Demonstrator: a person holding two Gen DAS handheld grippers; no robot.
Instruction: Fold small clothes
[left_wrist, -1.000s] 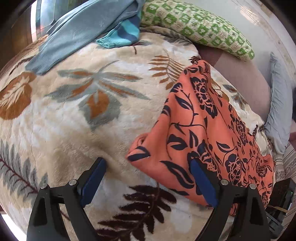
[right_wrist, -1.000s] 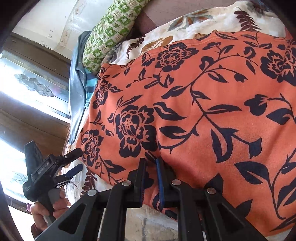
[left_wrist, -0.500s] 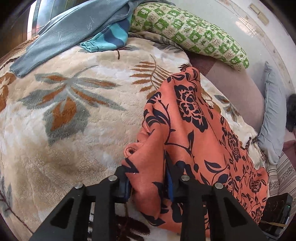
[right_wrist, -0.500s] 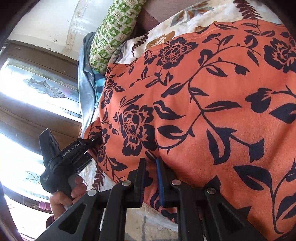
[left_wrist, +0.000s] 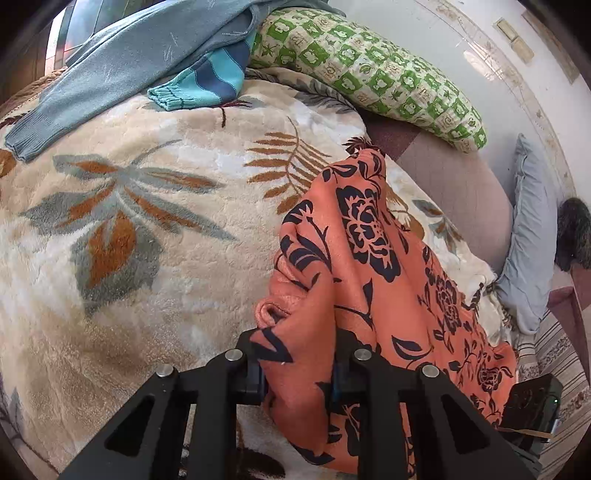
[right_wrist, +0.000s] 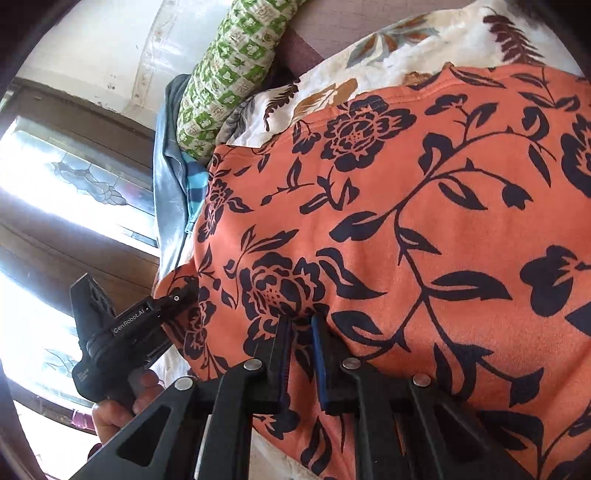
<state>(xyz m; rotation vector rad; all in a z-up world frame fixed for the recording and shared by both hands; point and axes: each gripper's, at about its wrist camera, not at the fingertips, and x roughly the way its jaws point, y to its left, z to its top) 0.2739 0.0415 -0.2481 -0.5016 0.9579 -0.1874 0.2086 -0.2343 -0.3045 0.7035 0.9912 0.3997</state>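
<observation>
- The orange floral garment (left_wrist: 373, 280) is lying on the leaf-patterned blanket (left_wrist: 147, 229) that is covering the bed, bunched into a ridge at its left edge.
- The left tool (left_wrist: 297, 373) is narrowing its jaws, with a fold of the garment's near corner sitting between the pads and pressed by them.
- The right tool (right_wrist: 301, 343) is standing nearly closed, pinching the garment's near hem.
- A hand (right_wrist: 122, 402) is gripping the left tool's handle.
- A blue sweater (left_wrist: 122, 62) and a green checked pillow (left_wrist: 373, 70) are resting at the far side, well apart from the garment.
</observation>
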